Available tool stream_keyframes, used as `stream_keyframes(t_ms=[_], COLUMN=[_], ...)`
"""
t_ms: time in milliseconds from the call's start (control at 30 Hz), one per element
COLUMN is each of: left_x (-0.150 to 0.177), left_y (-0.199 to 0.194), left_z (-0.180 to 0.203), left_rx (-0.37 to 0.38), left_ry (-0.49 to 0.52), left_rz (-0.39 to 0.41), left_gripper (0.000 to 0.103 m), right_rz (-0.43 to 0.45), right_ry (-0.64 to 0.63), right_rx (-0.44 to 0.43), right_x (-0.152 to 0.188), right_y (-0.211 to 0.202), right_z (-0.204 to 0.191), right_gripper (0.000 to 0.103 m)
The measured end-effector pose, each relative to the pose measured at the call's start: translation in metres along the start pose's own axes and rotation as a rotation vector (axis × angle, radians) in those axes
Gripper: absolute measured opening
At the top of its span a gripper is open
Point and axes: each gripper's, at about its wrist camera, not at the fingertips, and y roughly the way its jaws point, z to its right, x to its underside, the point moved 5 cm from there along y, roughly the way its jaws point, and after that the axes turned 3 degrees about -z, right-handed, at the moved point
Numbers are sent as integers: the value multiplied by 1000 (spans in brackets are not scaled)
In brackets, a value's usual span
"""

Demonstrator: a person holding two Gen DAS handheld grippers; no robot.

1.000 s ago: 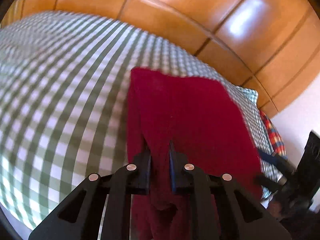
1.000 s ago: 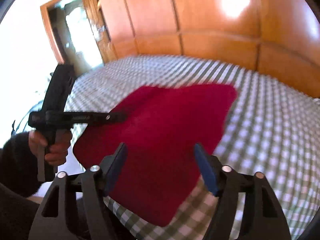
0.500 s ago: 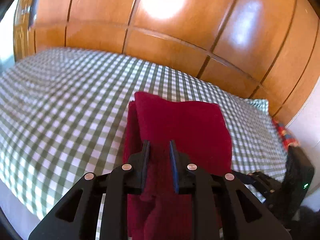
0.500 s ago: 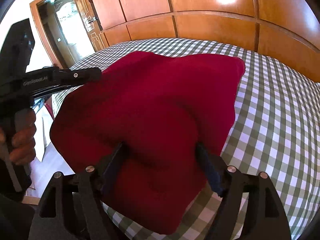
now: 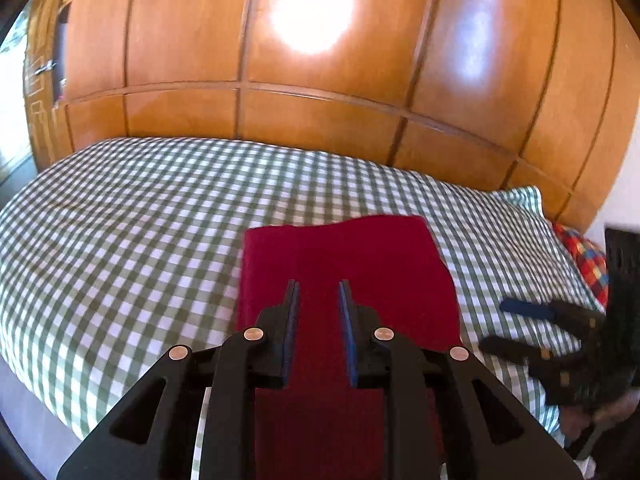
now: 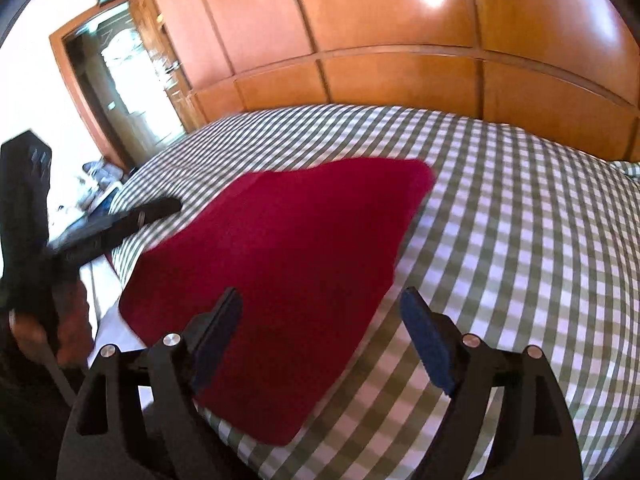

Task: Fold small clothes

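Observation:
A dark red cloth (image 5: 348, 276) lies folded flat on the green-and-white checked bed (image 5: 120, 240); it also shows in the right wrist view (image 6: 280, 264). Its near end hangs over the bed's front edge. My left gripper (image 5: 318, 300) hovers over the cloth's near part, jaws a little apart, nothing between them. My right gripper (image 6: 320, 320) is open wide and empty above the cloth's near right edge. The right gripper shows at the right in the left wrist view (image 5: 532, 328), and the left gripper shows at the left in the right wrist view (image 6: 132, 220).
A wooden panelled wardrobe (image 5: 320, 80) stands behind the bed. A checked pillow (image 5: 520, 200) and a red-blue plaid cloth (image 5: 584, 260) lie at the bed's right end. A doorway (image 6: 120, 72) is at the far left.
My left gripper has let go of the red cloth and pulled back with jaws slightly apart. The cloth now lies flat. My right gripper has lifted off the cloth and drawn back.

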Motion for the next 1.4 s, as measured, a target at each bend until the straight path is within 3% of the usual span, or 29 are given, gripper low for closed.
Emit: stream_keyframes(t_ms=[200,733,967,1200,1233,1267,1333,1400], left_x=[8,30,44,37,34,31,26,20], left_y=[16,46,59,31,25,19,9,4], left_z=[16,-6,-28,-44,-44,-46,-52,-57], left_rx=[-24,-53,-8,98,97,76,48,46], left_ry=[79,45,-15,-154,-165,-170,-184,-201], left_rz=[-22,-105,-104,-82,-77,-66,-25,-13], left_gripper=[18,18,18,18,22,46,68,68], right_rz=[-6,-55,-134,-88,-80,-73,-45,-43], right_ry=[39,36,32,79,100,118,169,217], right_rx=[16,42,99,84,76,69,44,-3], right_x=[-19,-44,-41,-39,-37,-37,-33,-25], right_y=[15,74,125,105,99,95,79,67], right_z=[10,7,7,18,21,23,28,34], right_gripper=[81,77,80,89,91,91,92,93])
